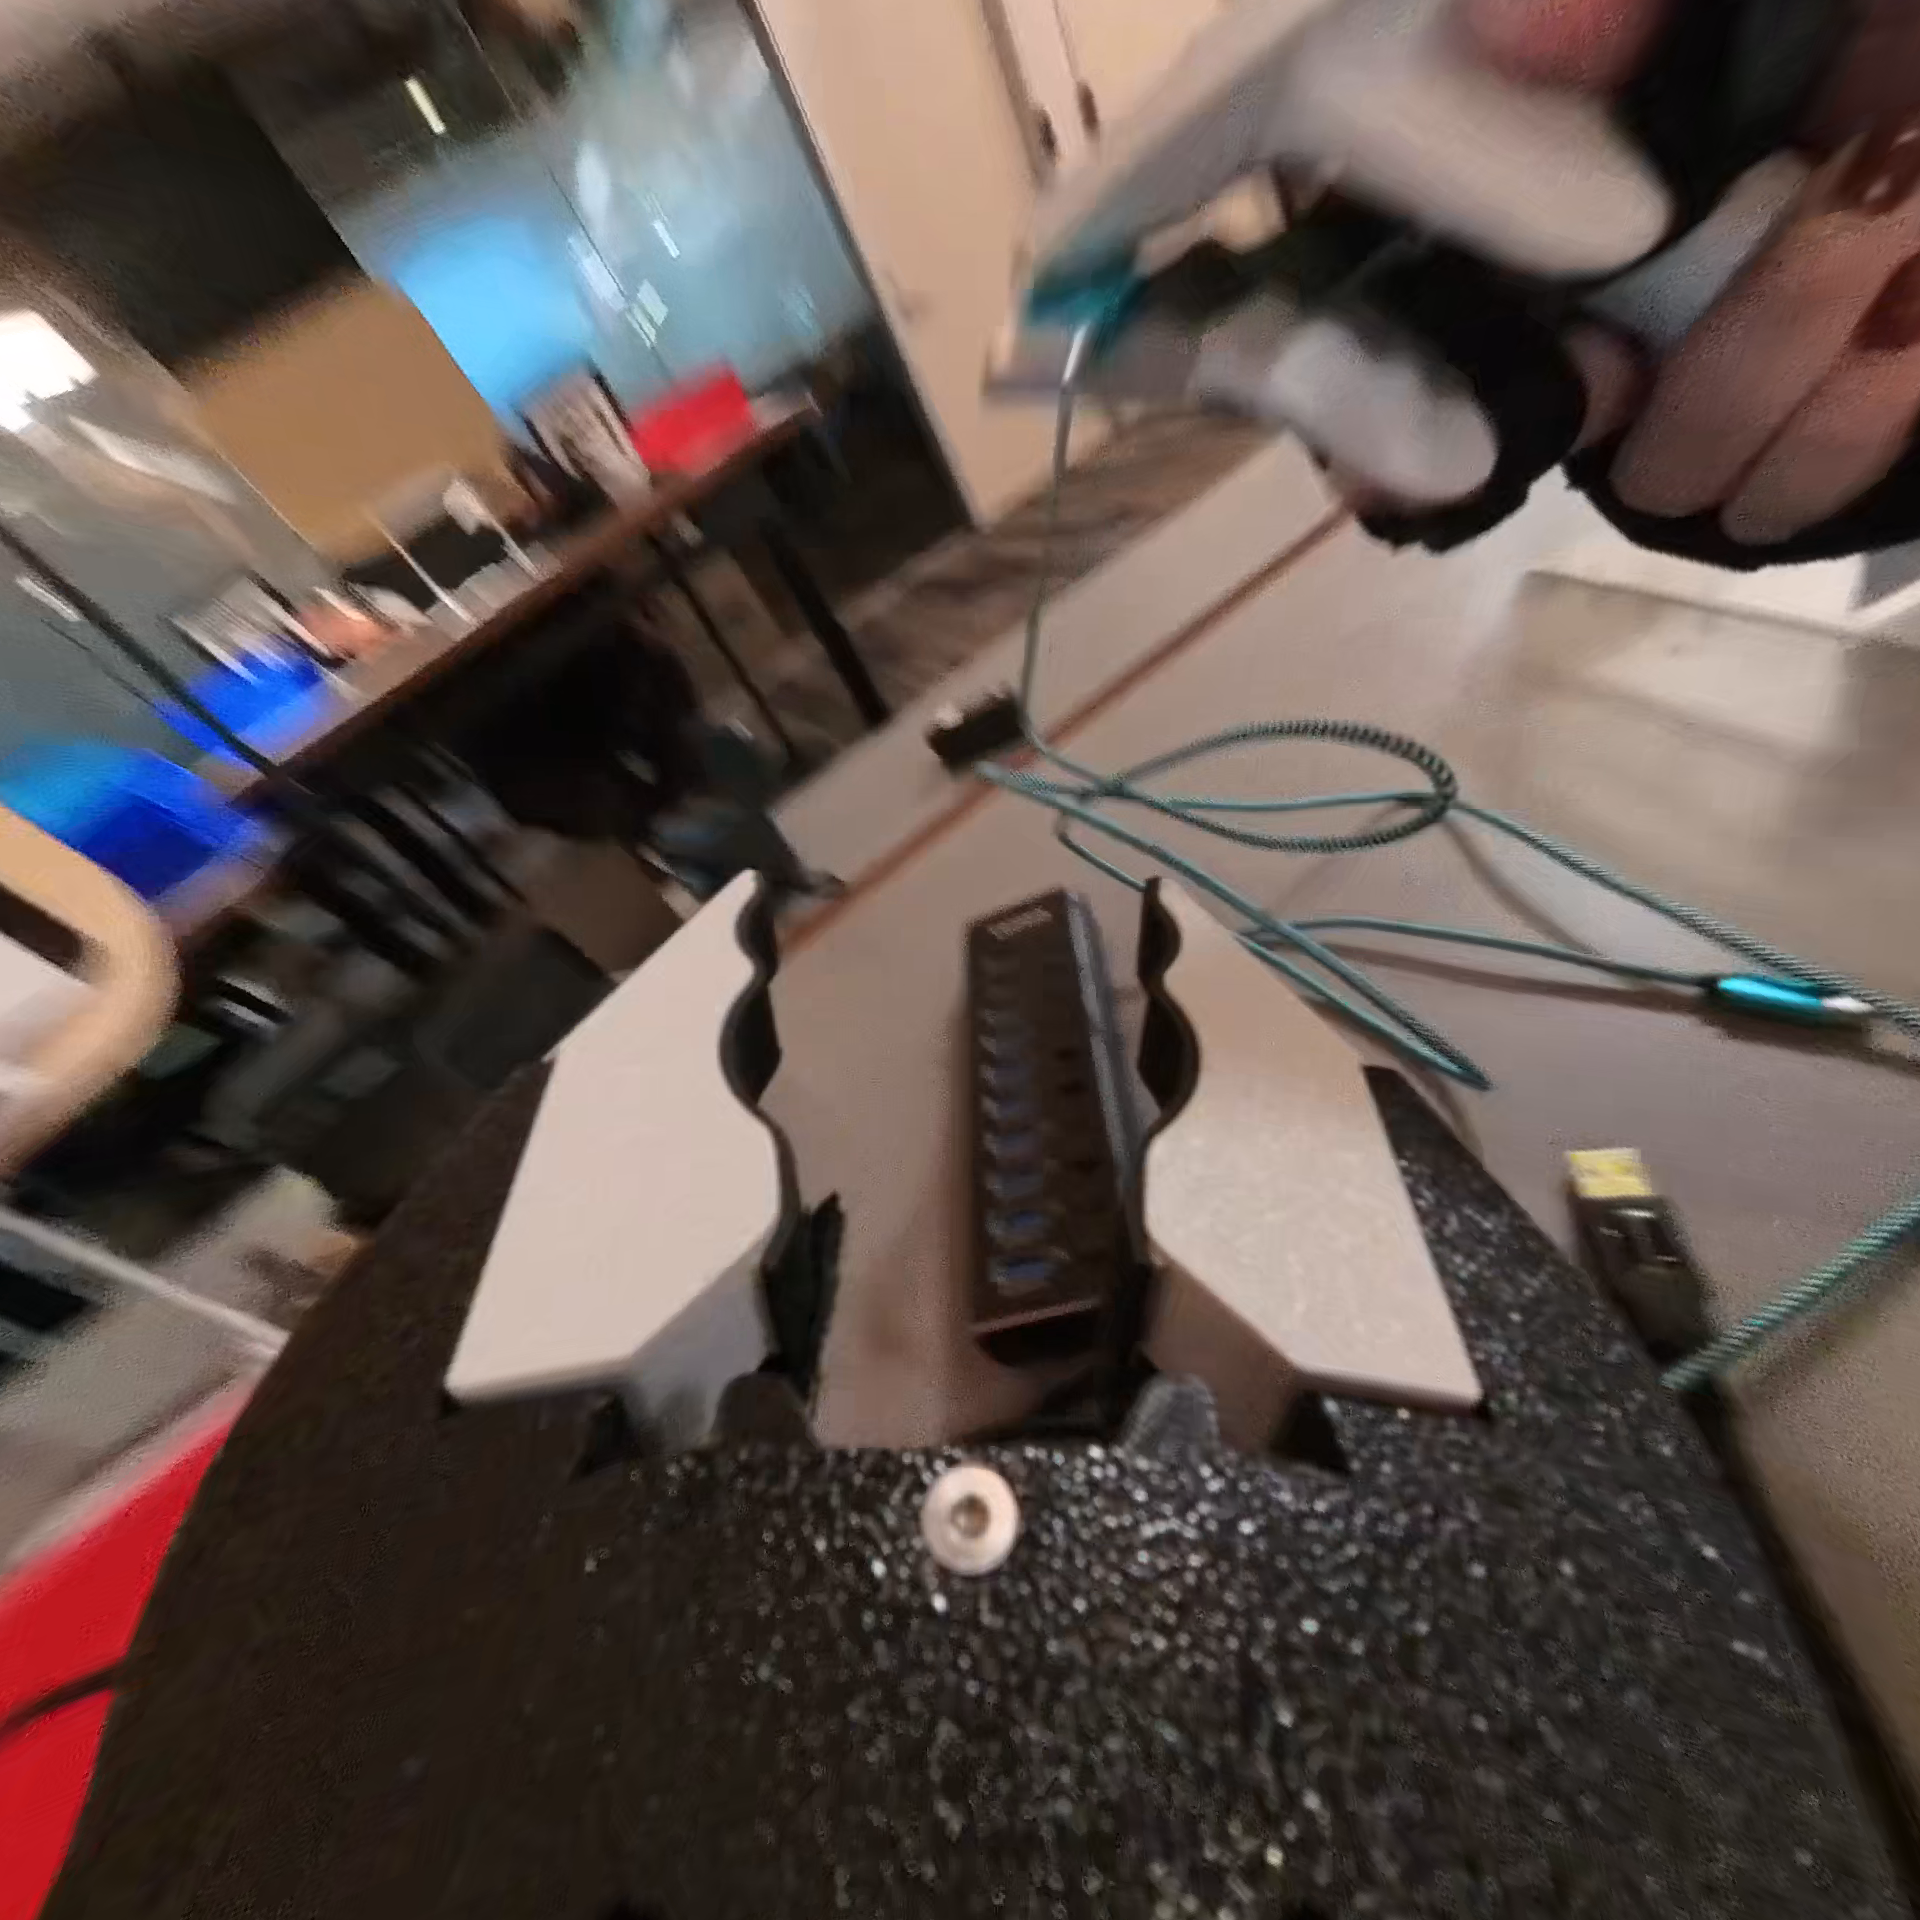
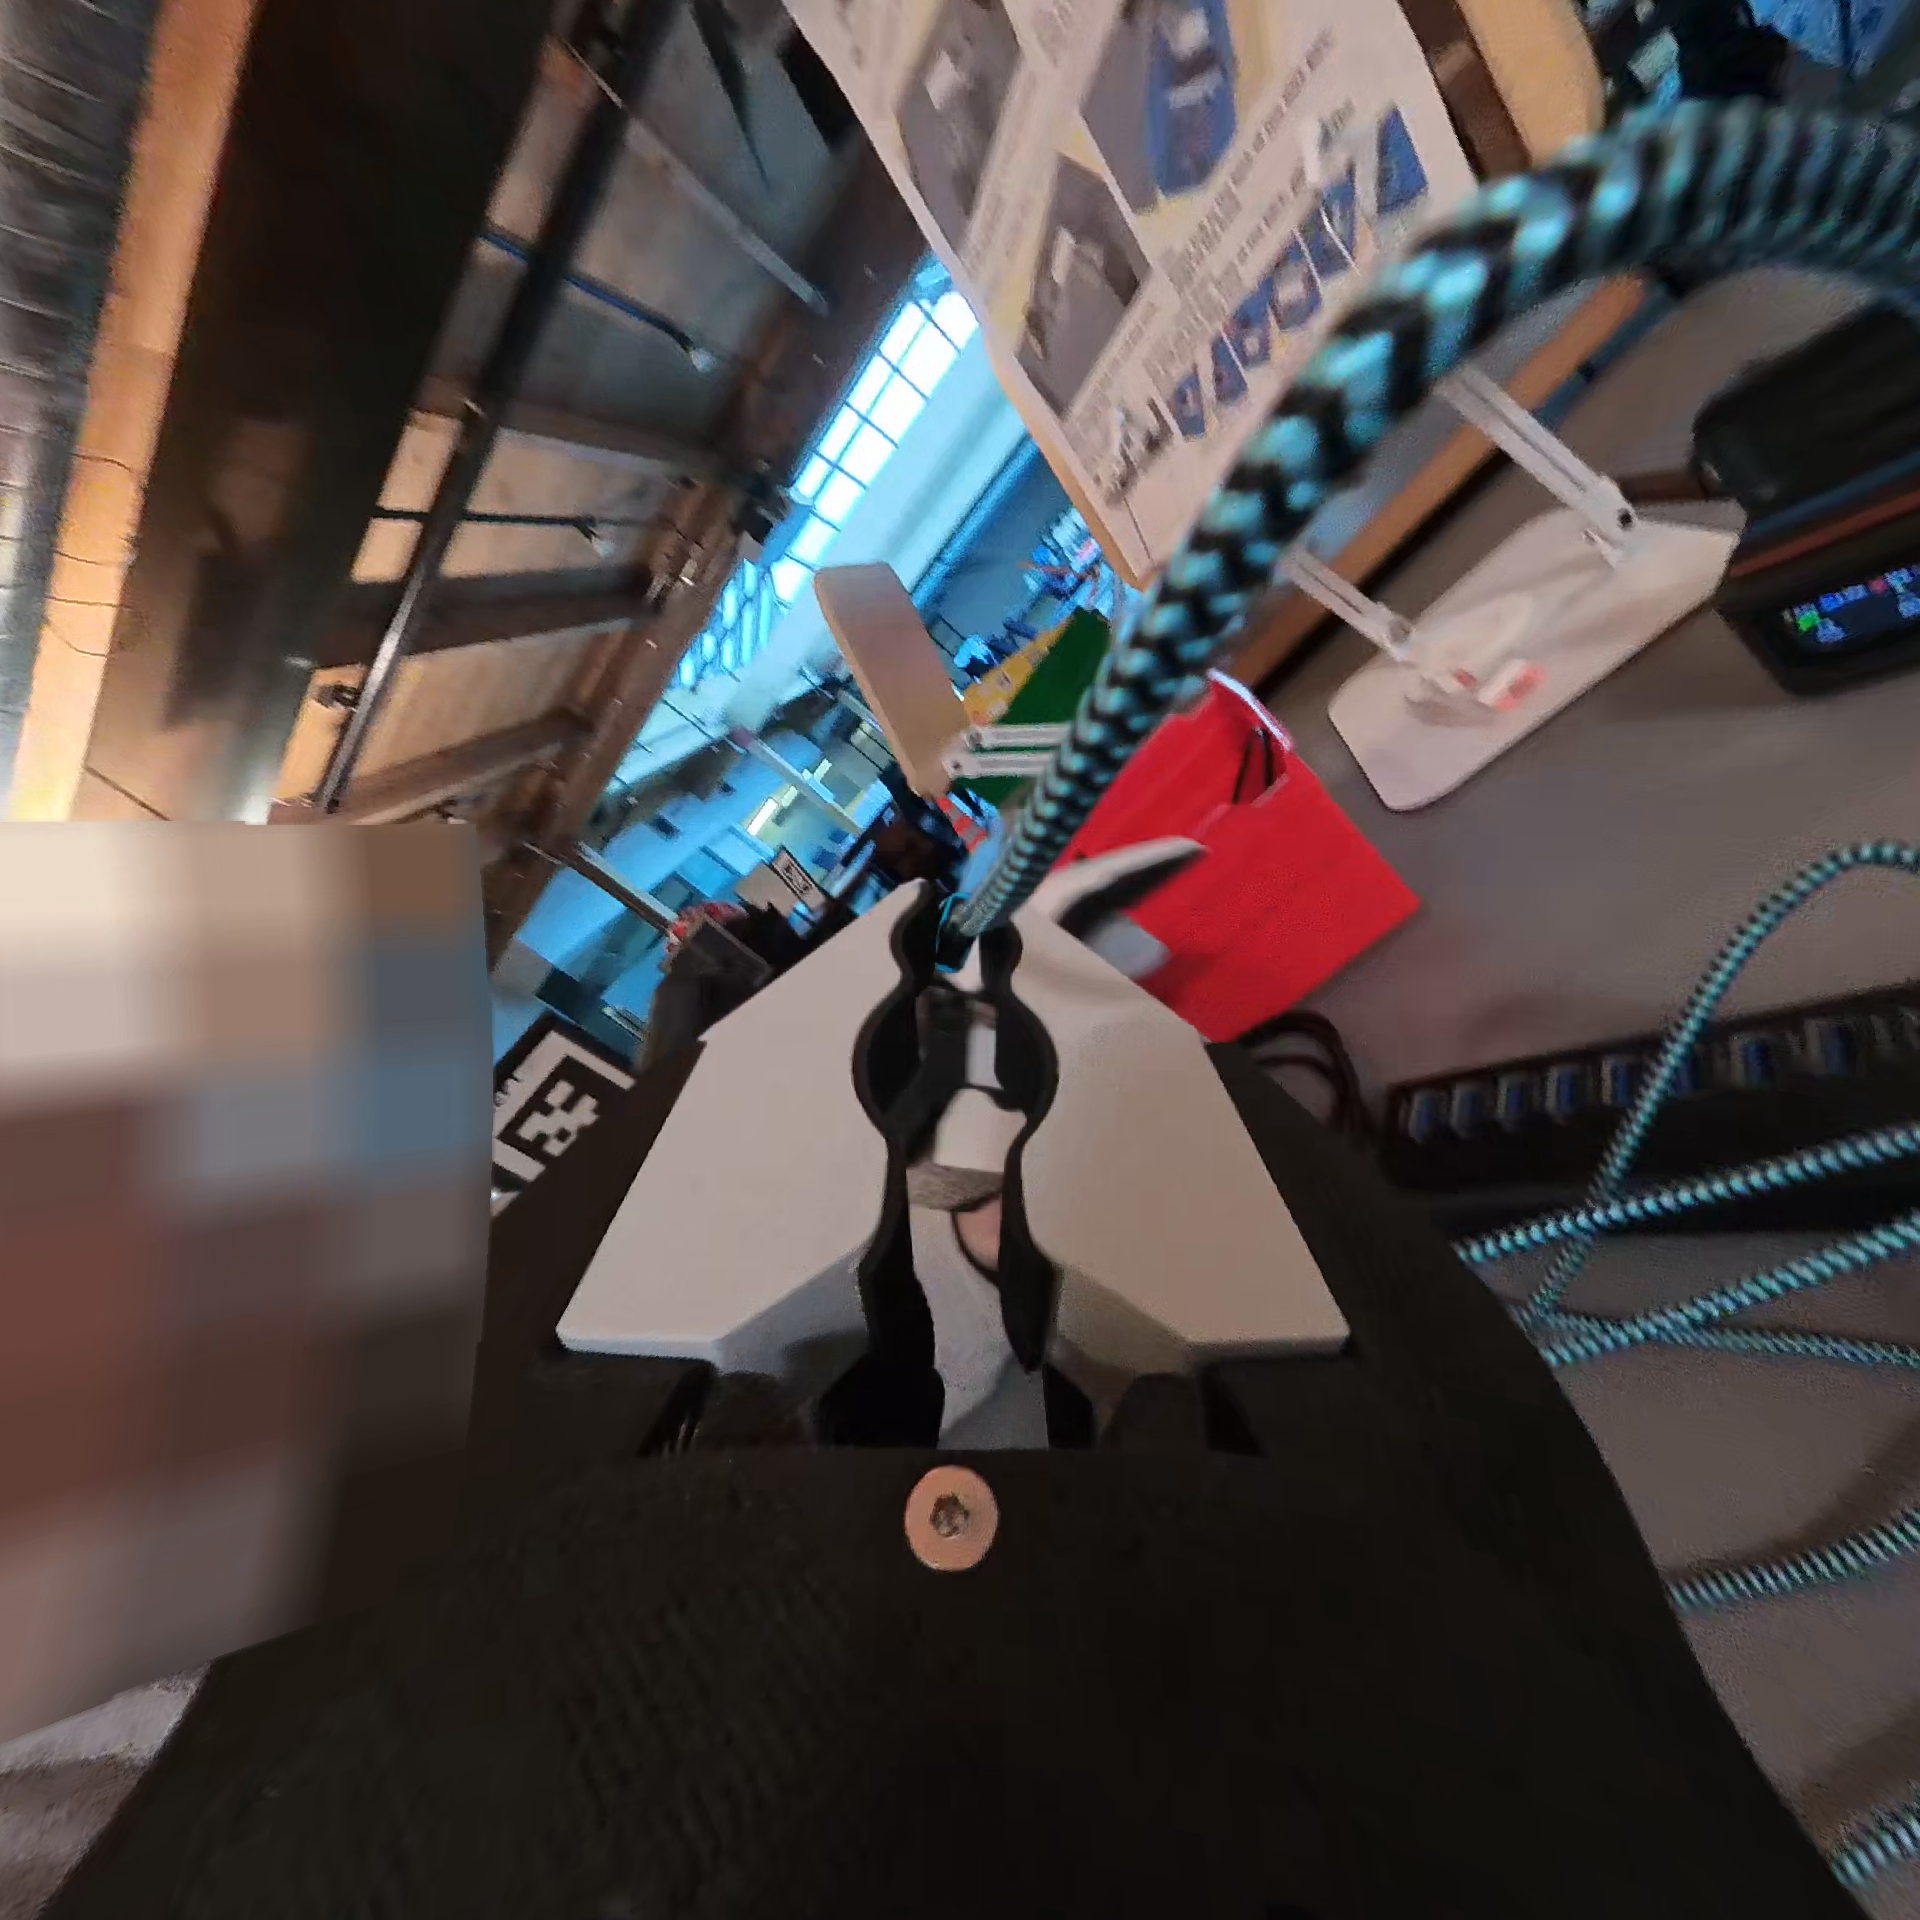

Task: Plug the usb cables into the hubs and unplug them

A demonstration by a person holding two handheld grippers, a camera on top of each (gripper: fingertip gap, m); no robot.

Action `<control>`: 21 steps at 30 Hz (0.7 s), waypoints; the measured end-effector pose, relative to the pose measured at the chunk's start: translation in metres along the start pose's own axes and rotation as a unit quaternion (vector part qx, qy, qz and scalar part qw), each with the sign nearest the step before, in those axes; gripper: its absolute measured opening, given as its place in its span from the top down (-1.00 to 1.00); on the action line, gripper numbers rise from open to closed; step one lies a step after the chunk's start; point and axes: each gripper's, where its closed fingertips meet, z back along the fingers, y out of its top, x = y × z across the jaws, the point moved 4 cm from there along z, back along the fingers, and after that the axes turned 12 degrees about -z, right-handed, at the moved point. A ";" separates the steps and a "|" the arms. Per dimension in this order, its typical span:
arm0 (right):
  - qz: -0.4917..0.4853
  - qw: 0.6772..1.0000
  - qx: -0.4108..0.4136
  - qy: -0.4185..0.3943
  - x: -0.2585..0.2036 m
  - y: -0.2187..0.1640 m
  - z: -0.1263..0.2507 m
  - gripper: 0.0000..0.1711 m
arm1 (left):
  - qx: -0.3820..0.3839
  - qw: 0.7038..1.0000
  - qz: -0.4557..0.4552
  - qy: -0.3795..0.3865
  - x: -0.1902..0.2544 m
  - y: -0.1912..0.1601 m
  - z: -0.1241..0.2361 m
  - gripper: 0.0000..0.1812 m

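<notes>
My left gripper [image 1: 954, 914] is open, its two white fingers on either side of a long black USB hub [image 1: 1039, 1122] that lies on the grey table [image 1: 1558, 727], closer to the right finger. My right gripper [image 2: 961, 920] is shut on the plug end of a teal-and-black braided USB cable [image 2: 1226, 540] and holds it in the air, and the cable arcs back past the camera. In the left wrist view the right gripper [image 1: 1049, 301], held by a gloved hand [image 1: 1714, 416], hangs above the table with the cable [image 1: 1049, 540] trailing down.
More teal cables [image 1: 1299, 790] loop on the table beyond the hub. A black USB plug [image 1: 1631, 1226] lies right of my left gripper and a teal connector [image 1: 1766, 1003] farther right. In the right wrist view the hub [image 2: 1662, 1091], a red box [image 2: 1247, 914] and a white lamp base [image 2: 1507, 644] show.
</notes>
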 end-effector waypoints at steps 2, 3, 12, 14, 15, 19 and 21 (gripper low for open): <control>-0.003 0.999 -0.025 -0.043 0.012 -0.007 -0.004 0.94 | 0.025 0.995 -0.084 0.051 -0.003 0.015 0.010 0.35; -0.006 0.997 -0.041 -0.064 0.018 -0.011 -0.006 0.94 | 0.033 0.991 -0.116 0.065 -0.002 0.020 0.013 0.42; -0.013 0.990 -0.092 -0.102 0.033 -0.027 -0.022 0.86 | -0.008 0.957 -0.272 0.097 0.013 0.022 0.011 0.92; -0.001 0.993 -0.076 -0.089 0.029 -0.022 -0.024 0.78 | 0.004 0.973 -0.218 0.077 0.012 0.026 0.012 0.98; 0.007 0.996 -0.054 -0.073 0.025 -0.016 -0.024 0.74 | 0.029 0.986 -0.153 0.059 0.010 0.030 0.013 0.98; 0.051 0.997 -0.051 -0.002 0.007 -0.014 -0.027 0.60 | 0.183 0.955 0.210 -0.102 0.001 0.046 0.022 0.99; 0.074 0.995 -0.064 0.027 0.000 -0.018 -0.029 0.65 | 0.242 0.893 0.346 -0.155 -0.008 0.044 0.026 0.99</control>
